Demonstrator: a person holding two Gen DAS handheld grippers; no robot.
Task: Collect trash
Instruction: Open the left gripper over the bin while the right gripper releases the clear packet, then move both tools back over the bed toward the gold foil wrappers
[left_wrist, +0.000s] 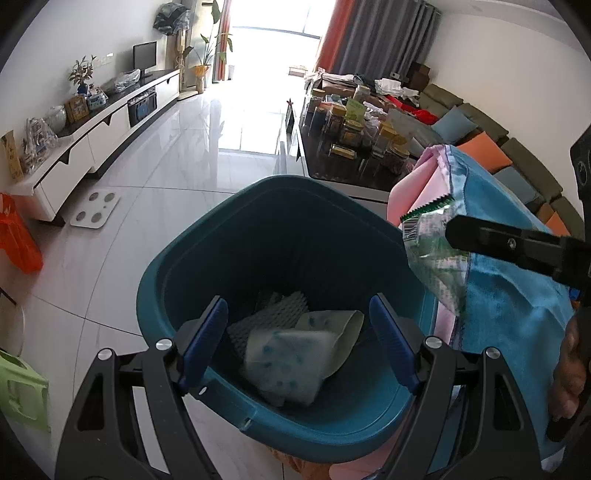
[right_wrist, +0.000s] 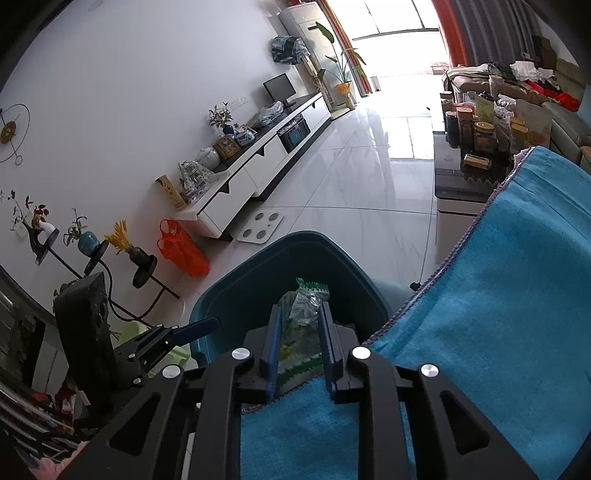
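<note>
Left gripper (left_wrist: 297, 343) hangs over the mouth of the teal plastic waste bin (left_wrist: 192, 266), fingers (left_wrist: 205, 339) spread wide, nothing between them; bin already holds trash: a white foam net sleeve (left_wrist: 273, 317) and a pale crumpled wipe with blue spots (left_wrist: 288, 358), so part of the collecting looks done; further right, the green-and-clear crinkled snack wrapper (right_wrist: 303, 306) sits between the fingers (right_wrist: 271, 347) of the right gripper (right_wrist: 299, 343), held at the bin's right rim, beside a blue towel (right_wrist: 498, 295) and pink cloth (left_wrist: 417, 184) draped there; no earlier frame to compare, and whether the pads press the wrapper or stand just off it I cannot tell; wrapper not yet in the bin; left to do, by my read: drop it in; other litter around the room is not clearly visible from here.
</note>
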